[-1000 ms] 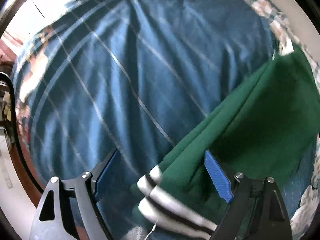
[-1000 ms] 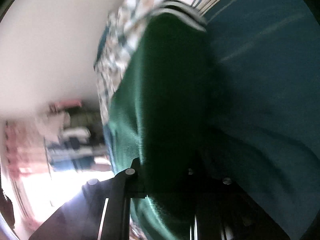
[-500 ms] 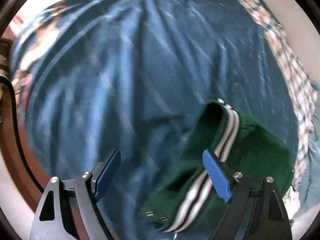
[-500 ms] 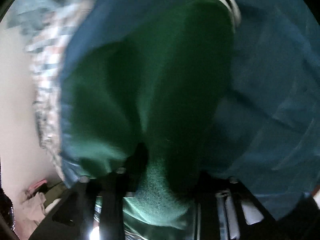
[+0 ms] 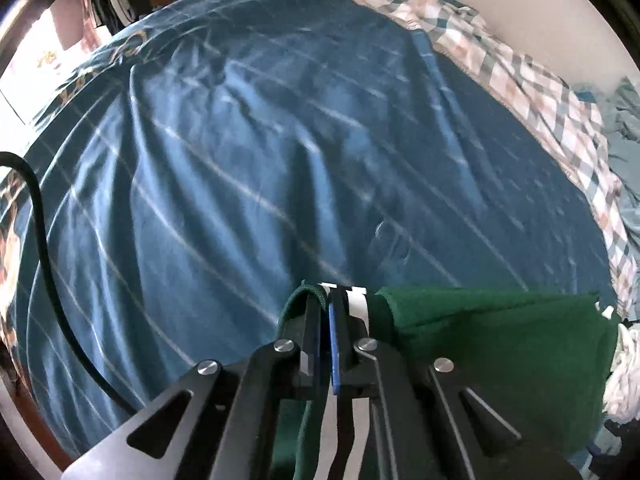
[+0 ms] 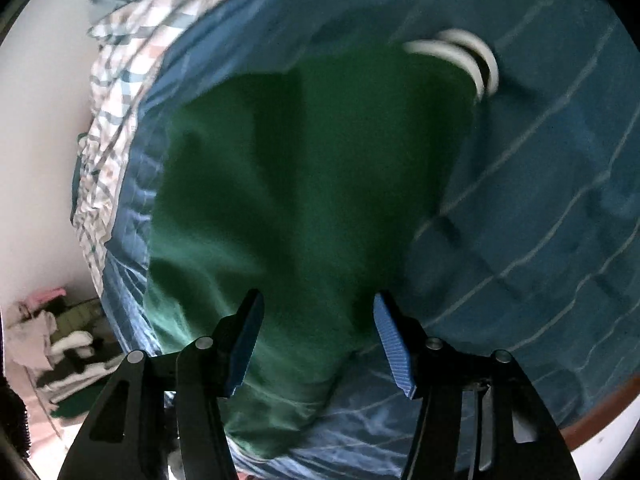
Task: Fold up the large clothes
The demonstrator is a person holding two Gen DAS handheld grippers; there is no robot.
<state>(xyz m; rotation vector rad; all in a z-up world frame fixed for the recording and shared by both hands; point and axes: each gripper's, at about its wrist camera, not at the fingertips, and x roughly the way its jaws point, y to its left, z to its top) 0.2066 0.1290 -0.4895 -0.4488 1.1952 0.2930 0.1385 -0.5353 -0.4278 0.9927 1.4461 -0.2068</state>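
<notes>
A dark green garment (image 5: 500, 344) with a white-and-black striped band (image 5: 358, 304) lies on a blue bedspread (image 5: 280, 140). My left gripper (image 5: 325, 308) is shut on the garment's striped edge, with green cloth spreading to the right of it. In the right wrist view the green garment (image 6: 304, 184) spreads over the blue bedspread (image 6: 540, 200), its striped band (image 6: 468, 60) at the far end. My right gripper (image 6: 318, 320) is open, its blue pads either side of the near end of the cloth.
A checked sheet (image 5: 532, 76) borders the bedspread along a white wall (image 5: 540, 12). A black cable (image 5: 44, 248) runs at the left. White cloth (image 5: 624, 364) lies at the right edge. Clutter (image 6: 52, 340) lies on the floor beside the bed.
My left gripper was open beside the striped band and is now shut on it. My right gripper was shut on the green cloth and is now open; the garment lies lower and flatter.
</notes>
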